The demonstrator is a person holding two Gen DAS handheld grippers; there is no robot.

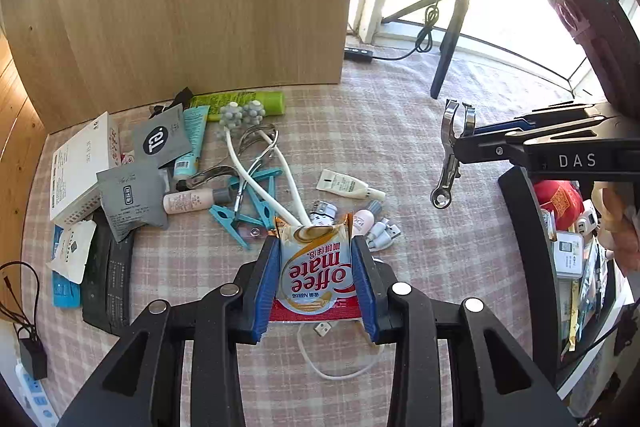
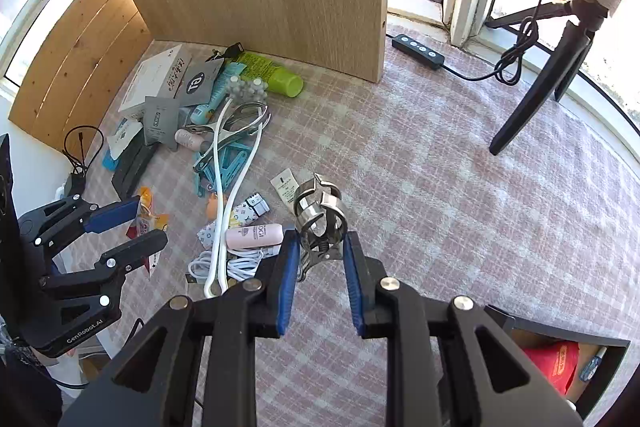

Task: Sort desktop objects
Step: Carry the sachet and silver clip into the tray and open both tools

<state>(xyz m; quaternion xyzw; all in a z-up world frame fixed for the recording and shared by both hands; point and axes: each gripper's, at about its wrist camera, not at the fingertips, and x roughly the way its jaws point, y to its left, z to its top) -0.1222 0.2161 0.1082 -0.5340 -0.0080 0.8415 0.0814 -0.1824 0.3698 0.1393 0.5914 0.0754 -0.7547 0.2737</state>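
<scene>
A checked tablecloth (image 2: 460,187) (pink and white) carries a white cable (image 2: 240,263), green tube (image 2: 276,77) and white box (image 1: 80,167).

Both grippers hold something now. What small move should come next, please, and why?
Probably carry both items toward the black bin at the right. The left gripper grips a Coffee-mate sachet and the right gripper grips a metal clip, both apparently lifted off the checked cloth. The bin already holds sorted items.
</scene>
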